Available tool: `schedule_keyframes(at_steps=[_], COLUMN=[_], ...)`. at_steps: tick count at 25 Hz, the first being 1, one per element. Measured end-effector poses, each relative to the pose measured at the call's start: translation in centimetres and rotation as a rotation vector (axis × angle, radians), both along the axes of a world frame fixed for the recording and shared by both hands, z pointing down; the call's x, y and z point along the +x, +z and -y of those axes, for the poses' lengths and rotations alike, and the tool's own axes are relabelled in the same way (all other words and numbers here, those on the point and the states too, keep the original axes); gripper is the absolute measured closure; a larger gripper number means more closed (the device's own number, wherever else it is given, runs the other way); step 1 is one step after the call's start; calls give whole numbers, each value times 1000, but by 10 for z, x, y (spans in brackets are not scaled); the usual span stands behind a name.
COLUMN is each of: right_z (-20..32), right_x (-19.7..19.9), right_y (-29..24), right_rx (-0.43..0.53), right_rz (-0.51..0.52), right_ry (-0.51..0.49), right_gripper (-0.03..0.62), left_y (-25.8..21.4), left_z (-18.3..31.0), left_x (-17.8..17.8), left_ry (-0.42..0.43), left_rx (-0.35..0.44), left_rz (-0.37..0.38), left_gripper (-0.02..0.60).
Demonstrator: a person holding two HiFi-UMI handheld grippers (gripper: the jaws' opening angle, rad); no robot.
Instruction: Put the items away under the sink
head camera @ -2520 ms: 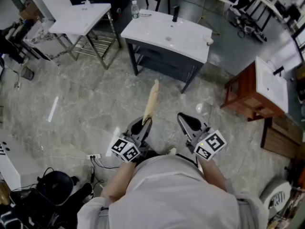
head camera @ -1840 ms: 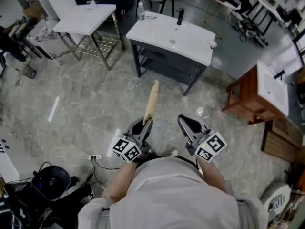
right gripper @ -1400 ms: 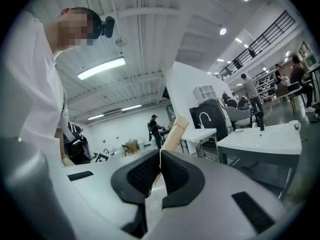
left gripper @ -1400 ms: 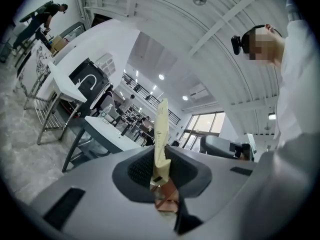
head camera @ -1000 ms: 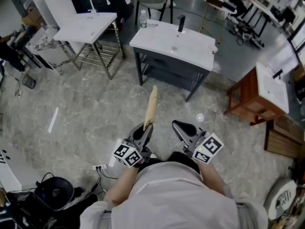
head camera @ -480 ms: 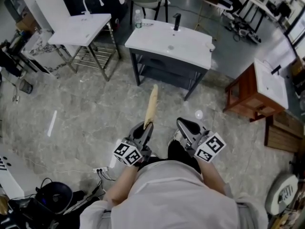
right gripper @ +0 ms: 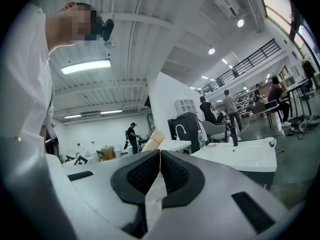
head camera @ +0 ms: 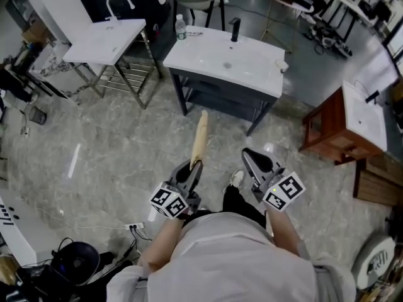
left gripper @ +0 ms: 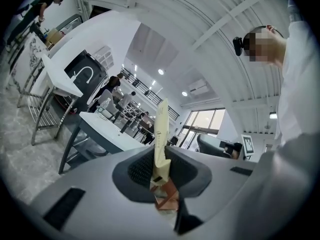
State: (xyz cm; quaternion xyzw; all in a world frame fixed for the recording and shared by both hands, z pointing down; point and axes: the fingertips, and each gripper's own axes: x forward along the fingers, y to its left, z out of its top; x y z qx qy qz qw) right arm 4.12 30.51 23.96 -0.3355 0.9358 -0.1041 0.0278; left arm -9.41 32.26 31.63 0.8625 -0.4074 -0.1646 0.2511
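Observation:
A long, flat tan item [head camera: 199,137] sticks out forward from my left gripper [head camera: 194,166], which is shut on its near end. In the left gripper view the tan item [left gripper: 161,129] rises between the dark pads [left gripper: 142,170] of the left gripper [left gripper: 160,160]. My right gripper [head camera: 250,156] is beside it, shut with nothing in it; in the right gripper view its jaws [right gripper: 160,165] meet. Ahead stands the white-topped sink [head camera: 227,58] on a dark cabinet [head camera: 220,92] with an open shelf; both grippers are well short of it. The sink [right gripper: 240,156] also lies ahead in the right gripper view.
A water bottle [head camera: 181,27] and a black tap [head camera: 235,28] stand on the sink top. Another white sink on a steel frame [head camera: 104,39] is at the left, a wooden vanity [head camera: 343,128] at the right. Cables and a dark bag [head camera: 75,263] lie at lower left.
Both grippers have moved forward over the floor towards the dark sink cabinet, the right one more and a little to the right. The left still holds the tan item.

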Motion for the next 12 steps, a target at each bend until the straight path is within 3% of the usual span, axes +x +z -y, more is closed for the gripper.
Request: schedule_keyframes(at_steps=[12], right_z=[107], right_x=[48], right_y=[2], right_rx=[-13], right_rz=[-23], right_ry=[20], right_gripper=[560], left_y=[-4], left_z=[110], left_x=[49], left_ry=[-10], left_rx=[-20], left_rz=[8], left_gripper=[528])
